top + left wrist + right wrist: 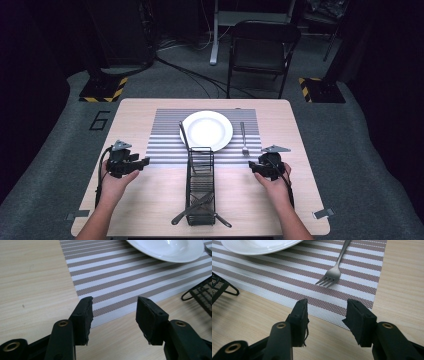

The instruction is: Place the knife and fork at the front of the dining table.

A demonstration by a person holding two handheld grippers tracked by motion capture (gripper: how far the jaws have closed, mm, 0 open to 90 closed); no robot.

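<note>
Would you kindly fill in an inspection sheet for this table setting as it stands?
Surface: wooden table with a striped placemat.
Job's things: white plate on the placemat; fork to its right, tines toward the person; knife at its left edge; wire caddy holding more cutlery.
Clutter: nothing seen.
Grippers: left gripper and right gripper both open and empty, apart from the cutlery.
Cables: one trails from each gripper; more lie on the floor beyond.
Surroundings: folding chair behind the table, grey carpet, dark room.
</note>
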